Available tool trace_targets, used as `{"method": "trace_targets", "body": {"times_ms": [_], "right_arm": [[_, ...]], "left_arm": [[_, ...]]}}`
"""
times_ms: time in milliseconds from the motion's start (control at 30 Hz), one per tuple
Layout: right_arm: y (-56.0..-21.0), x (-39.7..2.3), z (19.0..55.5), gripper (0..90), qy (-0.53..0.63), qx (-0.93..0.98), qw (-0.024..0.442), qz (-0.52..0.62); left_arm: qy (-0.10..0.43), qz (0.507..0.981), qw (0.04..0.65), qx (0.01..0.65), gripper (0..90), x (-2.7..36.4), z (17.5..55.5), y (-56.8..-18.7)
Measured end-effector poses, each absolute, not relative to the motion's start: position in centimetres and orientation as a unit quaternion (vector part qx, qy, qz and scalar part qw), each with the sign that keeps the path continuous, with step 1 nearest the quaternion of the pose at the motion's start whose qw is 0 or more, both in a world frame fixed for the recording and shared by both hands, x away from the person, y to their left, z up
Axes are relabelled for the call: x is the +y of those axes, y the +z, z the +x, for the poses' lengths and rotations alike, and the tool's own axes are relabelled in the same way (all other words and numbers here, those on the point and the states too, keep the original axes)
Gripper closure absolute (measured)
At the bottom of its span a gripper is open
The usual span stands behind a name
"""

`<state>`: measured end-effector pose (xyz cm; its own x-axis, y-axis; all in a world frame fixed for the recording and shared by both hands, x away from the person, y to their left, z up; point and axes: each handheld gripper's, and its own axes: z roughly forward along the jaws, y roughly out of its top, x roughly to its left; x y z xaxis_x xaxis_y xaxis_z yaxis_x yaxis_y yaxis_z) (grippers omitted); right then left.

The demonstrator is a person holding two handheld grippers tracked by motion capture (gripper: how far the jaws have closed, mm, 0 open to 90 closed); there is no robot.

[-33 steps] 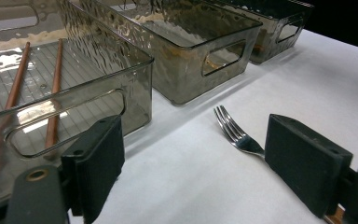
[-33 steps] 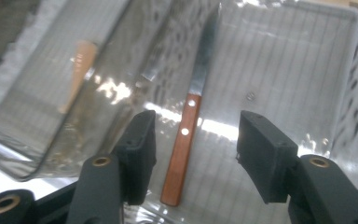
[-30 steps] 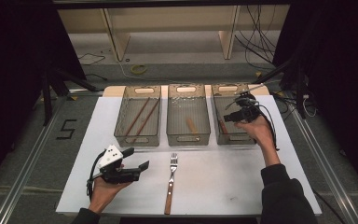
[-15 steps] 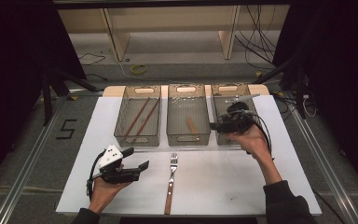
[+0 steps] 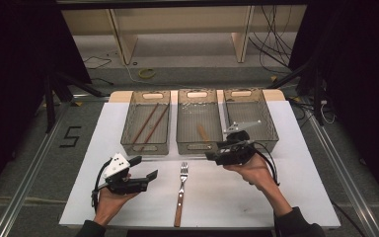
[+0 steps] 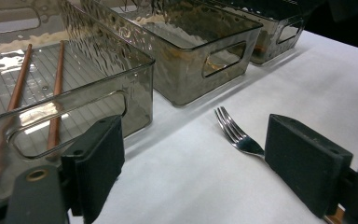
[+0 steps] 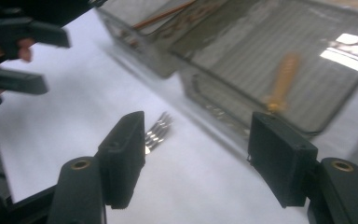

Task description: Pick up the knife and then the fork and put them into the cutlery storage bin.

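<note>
A fork (image 5: 181, 190) with bright steel tines and a brown wooden handle lies flat on the white table cover (image 5: 301, 187), tines toward the middle bin (image 5: 197, 123), just in front of it. A dark "5" (image 5: 70, 137) is marked on the floor far left of the fork. The right gripper (image 5: 212, 156), held level in the person's hand just right of the tines, points left; its jaws, just opened wider, hold nothing. The left gripper (image 5: 145, 168), left of the fork, rests in an upturned hand, jaws wide apart and empty.
</note>
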<state>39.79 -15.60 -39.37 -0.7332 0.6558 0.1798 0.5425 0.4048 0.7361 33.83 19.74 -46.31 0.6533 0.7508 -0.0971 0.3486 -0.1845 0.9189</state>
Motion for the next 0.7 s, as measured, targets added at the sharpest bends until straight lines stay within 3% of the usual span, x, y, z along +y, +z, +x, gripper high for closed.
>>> {"method": "trace_targets", "body": {"times_ms": [333,700], "right_arm": [[-41.7,-12.6,36.8,48.8,0.408,0.857,0.033,0.312],[-43.5,-8.9,34.3,71.8,0.392,0.885,0.003,0.251]], "left_arm": [[0.194,0.743,0.523,0.370,19.2,19.7,33.8,-46.3],[0.193,0.744,0.523,0.370,19.2,19.7,33.8,-46.3]]}}
